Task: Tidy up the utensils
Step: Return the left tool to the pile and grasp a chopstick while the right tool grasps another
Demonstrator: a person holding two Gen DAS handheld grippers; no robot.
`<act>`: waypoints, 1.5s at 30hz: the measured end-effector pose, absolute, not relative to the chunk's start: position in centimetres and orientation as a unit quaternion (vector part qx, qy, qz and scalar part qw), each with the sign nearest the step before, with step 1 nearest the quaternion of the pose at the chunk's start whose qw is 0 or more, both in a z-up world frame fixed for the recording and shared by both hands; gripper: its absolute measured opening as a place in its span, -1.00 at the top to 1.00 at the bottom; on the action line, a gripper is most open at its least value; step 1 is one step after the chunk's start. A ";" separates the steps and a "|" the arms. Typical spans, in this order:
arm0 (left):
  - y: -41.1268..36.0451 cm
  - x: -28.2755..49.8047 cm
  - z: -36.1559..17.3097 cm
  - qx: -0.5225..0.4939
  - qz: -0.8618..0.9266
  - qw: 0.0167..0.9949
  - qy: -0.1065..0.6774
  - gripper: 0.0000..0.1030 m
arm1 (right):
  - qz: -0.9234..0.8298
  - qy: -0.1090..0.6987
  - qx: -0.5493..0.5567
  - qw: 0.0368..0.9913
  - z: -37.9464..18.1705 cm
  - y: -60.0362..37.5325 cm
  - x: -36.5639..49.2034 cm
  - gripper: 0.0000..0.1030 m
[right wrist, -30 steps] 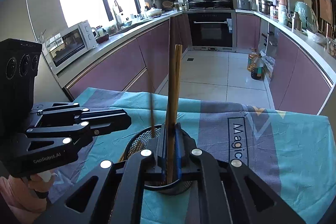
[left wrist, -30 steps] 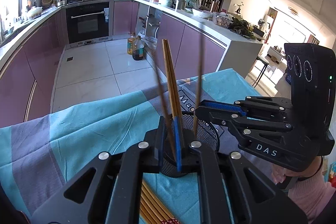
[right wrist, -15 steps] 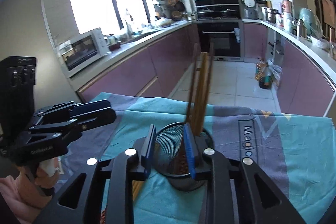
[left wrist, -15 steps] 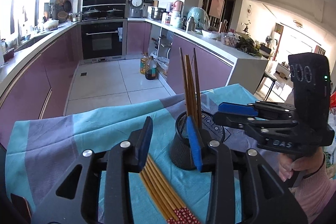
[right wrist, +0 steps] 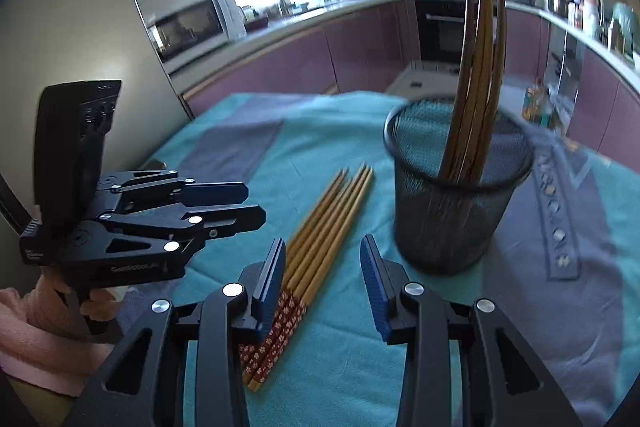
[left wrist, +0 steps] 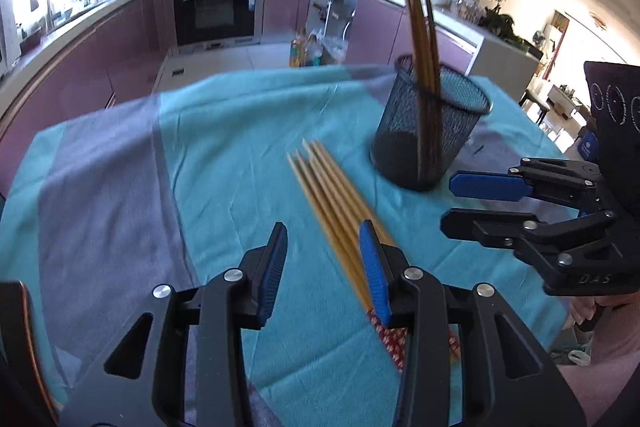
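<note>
A black mesh cup [left wrist: 432, 131] [right wrist: 452, 211] stands on the cloth with several brown chopsticks [left wrist: 420, 27] [right wrist: 480, 67] leaning in it. A bundle of loose chopsticks [left wrist: 332, 203] [right wrist: 328, 223] with red patterned ends lies flat in front of the cup. My left gripper [left wrist: 323, 267] [right wrist: 252, 205] hovers over the bundle's near end, jaws opening, with nothing gripped between them. My right gripper [right wrist: 323, 267] [left wrist: 460, 205] hangs just right of the bundle and in front of the cup, its jaws also opening and holding nothing.
A teal and grey tablecloth [left wrist: 120, 187] [right wrist: 560, 307] covers the table. A hand in a pink sleeve [right wrist: 40, 327] holds the left gripper. Purple kitchen cabinets [left wrist: 80, 67] and an oven [left wrist: 216, 7] lie beyond the table's far edge.
Both grippers were shut on chopsticks above the cup. They let go, leaving the chopsticks standing in the cup, then opened and dropped back toward the loose bundle on the cloth.
</note>
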State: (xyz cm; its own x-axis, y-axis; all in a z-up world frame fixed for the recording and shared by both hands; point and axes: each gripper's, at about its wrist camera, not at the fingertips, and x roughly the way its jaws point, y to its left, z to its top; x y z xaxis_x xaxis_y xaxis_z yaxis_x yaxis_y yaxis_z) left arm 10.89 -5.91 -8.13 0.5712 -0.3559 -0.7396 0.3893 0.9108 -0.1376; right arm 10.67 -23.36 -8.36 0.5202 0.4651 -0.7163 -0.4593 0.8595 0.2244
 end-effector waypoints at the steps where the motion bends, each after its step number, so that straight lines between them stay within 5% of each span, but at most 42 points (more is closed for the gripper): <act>1: -5.7 10.8 -8.7 0.019 -0.211 0.883 0.419 0.28 | 0.264 0.417 0.005 0.870 -8.7 -23.2 10.7 0.29; 33: -8.0 12.1 -12.2 0.028 -0.204 0.868 0.453 0.25 | 0.211 0.443 -0.024 0.871 -11.7 -21.9 10.8 0.31; 45: -7.9 13.0 -12.4 0.042 -0.197 0.864 0.461 0.57 | 0.199 0.443 -0.037 0.873 -11.8 -21.0 11.7 0.35</act>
